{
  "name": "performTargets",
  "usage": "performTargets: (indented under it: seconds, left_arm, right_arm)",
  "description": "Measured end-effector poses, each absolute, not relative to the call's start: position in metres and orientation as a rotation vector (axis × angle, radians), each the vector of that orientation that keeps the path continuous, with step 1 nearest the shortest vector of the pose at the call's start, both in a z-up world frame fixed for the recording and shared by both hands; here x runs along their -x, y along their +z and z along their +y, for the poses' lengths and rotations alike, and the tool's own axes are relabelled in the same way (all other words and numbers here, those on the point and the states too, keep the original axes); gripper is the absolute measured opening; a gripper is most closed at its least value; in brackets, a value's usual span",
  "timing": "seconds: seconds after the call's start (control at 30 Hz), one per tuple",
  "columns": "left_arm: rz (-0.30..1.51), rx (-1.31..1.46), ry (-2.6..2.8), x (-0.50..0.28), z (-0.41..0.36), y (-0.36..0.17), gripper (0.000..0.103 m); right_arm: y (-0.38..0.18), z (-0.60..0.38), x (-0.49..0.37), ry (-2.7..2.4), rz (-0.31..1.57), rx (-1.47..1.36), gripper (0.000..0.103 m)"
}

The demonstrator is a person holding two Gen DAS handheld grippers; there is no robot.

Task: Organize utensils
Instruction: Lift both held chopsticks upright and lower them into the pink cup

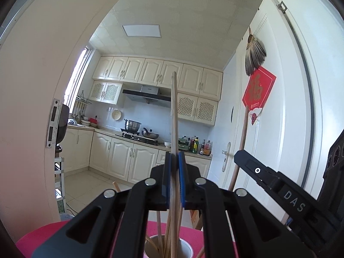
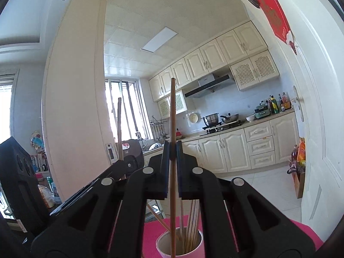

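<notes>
Here my left gripper (image 1: 174,161) pinches a chopstick (image 1: 174,111) upright; my right gripper (image 2: 172,150) pinches another (image 2: 172,116), cup (image 2: 165,248) at six o'clock.

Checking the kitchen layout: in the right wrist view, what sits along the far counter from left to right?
Steel stockpot → dark frying pan → white bowl → green appliance → cluster of sauce bottles.

Chopsticks (image 2: 191,225) crowd cup (image 2: 198,246); left gripper (image 2: 123,163) close beside; above open.
</notes>
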State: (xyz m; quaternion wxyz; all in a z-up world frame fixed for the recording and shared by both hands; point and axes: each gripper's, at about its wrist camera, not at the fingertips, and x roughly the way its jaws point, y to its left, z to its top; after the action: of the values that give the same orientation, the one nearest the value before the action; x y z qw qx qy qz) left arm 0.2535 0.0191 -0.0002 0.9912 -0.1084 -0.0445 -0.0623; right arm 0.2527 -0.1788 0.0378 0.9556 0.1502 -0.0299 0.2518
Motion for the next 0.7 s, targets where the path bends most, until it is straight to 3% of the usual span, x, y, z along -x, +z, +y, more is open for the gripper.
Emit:
performTargets:
  seconds: [0.7]
  left_arm:
    - [0.005, 0.228, -0.115, -0.300, 0.015, -0.026, 0.007]
  right_arm:
    - [0.009, -0.175, -0.283, 0.487, 0.008, -0.318, 0.006]
